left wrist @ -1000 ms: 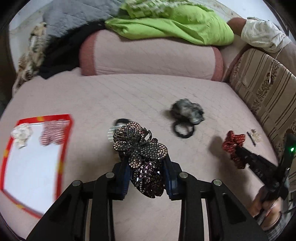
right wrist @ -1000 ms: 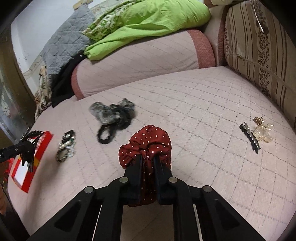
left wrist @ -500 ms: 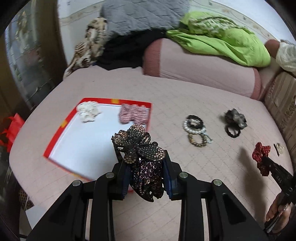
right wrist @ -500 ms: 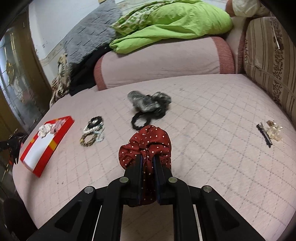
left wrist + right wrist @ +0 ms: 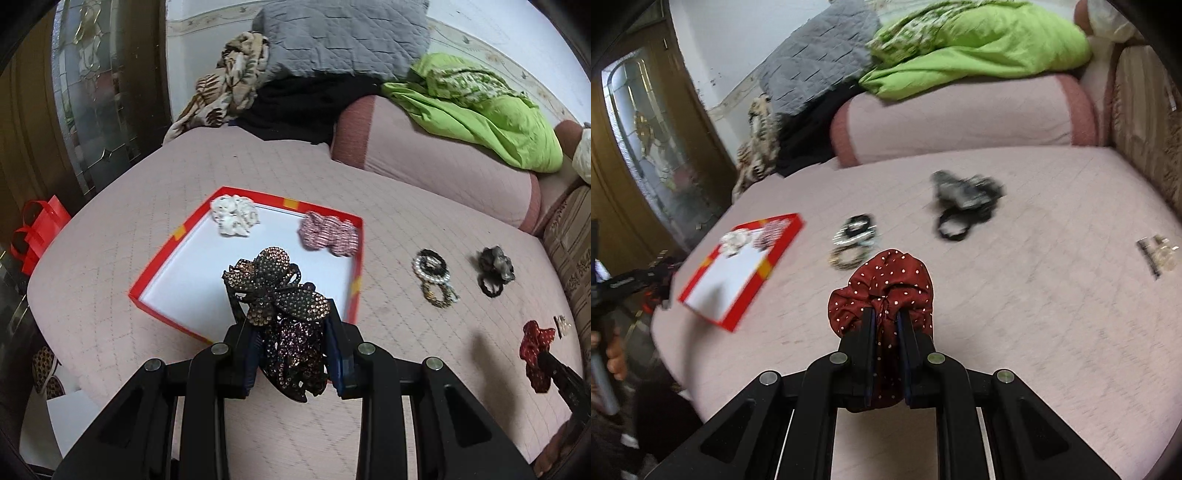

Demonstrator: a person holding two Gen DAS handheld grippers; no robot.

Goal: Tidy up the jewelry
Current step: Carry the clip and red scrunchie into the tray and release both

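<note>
My left gripper (image 5: 291, 332) is shut on a rhinestone butterfly hair clip (image 5: 277, 291) and holds it above the near edge of the red-rimmed white tray (image 5: 354, 288). The tray holds a white scrunchie (image 5: 233, 215) and a red striped scrunchie (image 5: 328, 234). My right gripper (image 5: 886, 317) is shut on a dark red polka-dot scrunchie (image 5: 886, 284), held over the pink bed; it also shows in the left wrist view (image 5: 535, 349). The tray (image 5: 764, 269) lies to its left.
Beaded bracelets (image 5: 434, 275) and a grey and black hair tie (image 5: 495, 269) lie on the bed right of the tray. A small clear clip and black pin (image 5: 1158, 253) lie at the right. A bolster (image 5: 436, 162), green blanket and clothes lie behind. The bed edge is at the left.
My left gripper has swung left with the butterfly clip, from over the bare bed to over the tray. My right gripper has turned left with the red scrunchie, bringing the tray into view.
</note>
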